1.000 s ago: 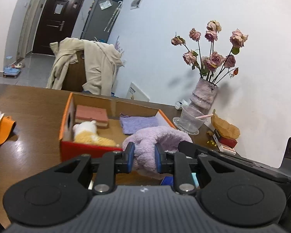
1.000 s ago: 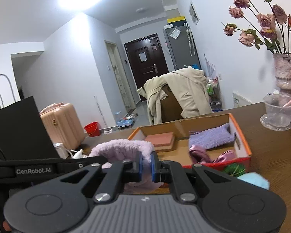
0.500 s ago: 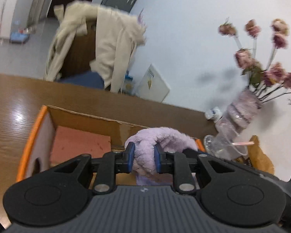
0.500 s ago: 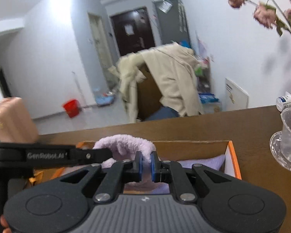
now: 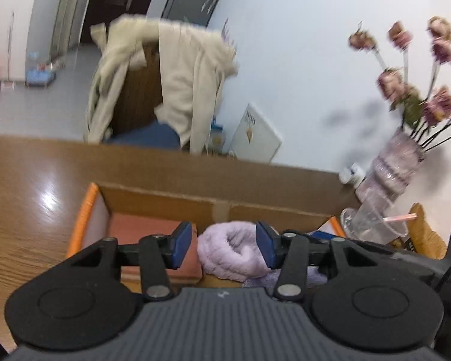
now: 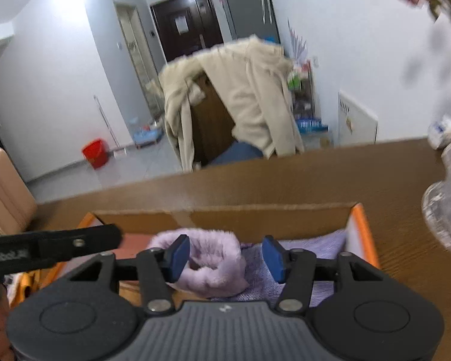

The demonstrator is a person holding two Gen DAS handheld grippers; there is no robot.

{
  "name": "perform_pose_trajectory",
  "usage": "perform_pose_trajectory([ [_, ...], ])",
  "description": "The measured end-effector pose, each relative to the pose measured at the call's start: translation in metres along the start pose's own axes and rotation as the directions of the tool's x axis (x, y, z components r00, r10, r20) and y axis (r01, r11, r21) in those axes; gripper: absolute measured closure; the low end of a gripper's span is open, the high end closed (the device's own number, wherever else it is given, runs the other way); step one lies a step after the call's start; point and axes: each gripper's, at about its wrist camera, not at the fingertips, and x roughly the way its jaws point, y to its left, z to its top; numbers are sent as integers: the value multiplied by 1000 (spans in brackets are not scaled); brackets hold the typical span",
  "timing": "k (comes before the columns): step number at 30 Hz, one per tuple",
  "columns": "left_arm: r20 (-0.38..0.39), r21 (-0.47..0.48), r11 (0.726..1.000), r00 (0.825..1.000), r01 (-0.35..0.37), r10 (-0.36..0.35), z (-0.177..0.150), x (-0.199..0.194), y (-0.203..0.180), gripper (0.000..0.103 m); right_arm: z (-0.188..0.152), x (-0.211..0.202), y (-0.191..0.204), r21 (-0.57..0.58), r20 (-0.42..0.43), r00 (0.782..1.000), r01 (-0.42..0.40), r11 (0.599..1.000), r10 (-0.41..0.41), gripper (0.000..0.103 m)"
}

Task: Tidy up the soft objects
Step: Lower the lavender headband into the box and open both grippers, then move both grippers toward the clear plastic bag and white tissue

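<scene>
1. Left gripper (image 5: 224,248): jaws just opened, pads clear of the fluffy lilac band (image 5: 230,252) between them.
2. Right gripper (image 6: 227,255): jaws just opened too; nothing gripped.
3. Band lies inside the orange-edged cardboard box (image 6: 362,225), on a folded purple cloth (image 6: 312,246), beside a pink block (image 5: 141,228).

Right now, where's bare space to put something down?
Bare wood lies left of the cardboard box and behind it to the table edge. Inside the box it is crowded: purple fluffy band, lavender cloth, pink block.
</scene>
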Motion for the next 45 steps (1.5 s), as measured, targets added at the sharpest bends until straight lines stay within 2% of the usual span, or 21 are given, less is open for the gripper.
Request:
perform_pose_trajectory([
  [4, 72, 74, 997, 997, -31, 25, -8, -62, -21, 49, 4, -63, 4, -22, 88, 996, -8, 1000, 10, 47],
  [5, 95, 94, 995, 995, -30, 21, -12, -79, -27, 46, 3, -80, 6, -32, 107, 994, -13, 999, 16, 46],
  [8, 175, 167, 986, 984, -17, -12, -34, -131, -42, 28, -7, -137, 14, -59, 180, 983, -25, 998, 36, 40],
  [9, 206, 189, 982, 978, -22, -18, -43, -146, -46, 27, -14, -155, 18, -69, 203, 978, -30, 997, 44, 37],
  [10, 239, 209, 977, 971, -37, -15, -54, -162, -49, 26, -20, -172, 21, -80, 222, 974, -37, 996, 54, 33],
  [13, 333, 212, 972, 943, -100, 25, -91, -201, -50, 18, -50, -217, 34, -113, 276, 959, -39, 993, 69, 25],
  [15, 362, 213, 971, 932, -112, 28, -114, -220, -45, 16, -72, -236, 44, -142, 312, 947, -26, 990, 70, 17],
  [18, 398, 220, 970, 917, -106, 10, -154, -245, -31, 13, -118, -257, 57, -171, 373, 925, -6, 985, 71, 16],
  [21, 423, 223, 973, 905, -63, -38, -196, -267, -14, 8, -166, -269, 75, -219, 423, 905, 60, 974, 39, 11],
  [23, 432, 230, 971, 901, -69, -38, -221, -276, -9, 6, -198, -269, 83, -209, 398, 917, 91, 974, -1, 11],
  [25, 434, 217, 975, 900, -55, -46, -248, -284, -1, 5, -227, -268, 84, -157, 376, 927, 79, 984, -15, 11],
  [28, 437, 213, 975, 899, -64, -36, -279, -292, 11, 3, -274, -270, 87, -113, 377, 925, 90, 989, -41, 11],
  [31, 418, 195, 978, 908, -68, -21, -296, -293, 19, 2, -308, -273, 96, -125, 379, 921, 143, 982, -86, 11],
  [35, 411, 191, 978, 912, -88, 2, -301, -291, 23, 2, -323, -277, 101, -102, 352, 933, 115, 988, -73, 11],
  [40, 423, 201, 975, 906, -91, -3, -302, -296, 22, 1, -325, -283, 106, -110, 378, 923, 120, 987, -70, 11],
  [45, 409, 207, 974, 912, -95, 2, -302, -292, 18, 1, -321, -281, 101, -95, 373, 924, 125, 988, -81, 11],
])
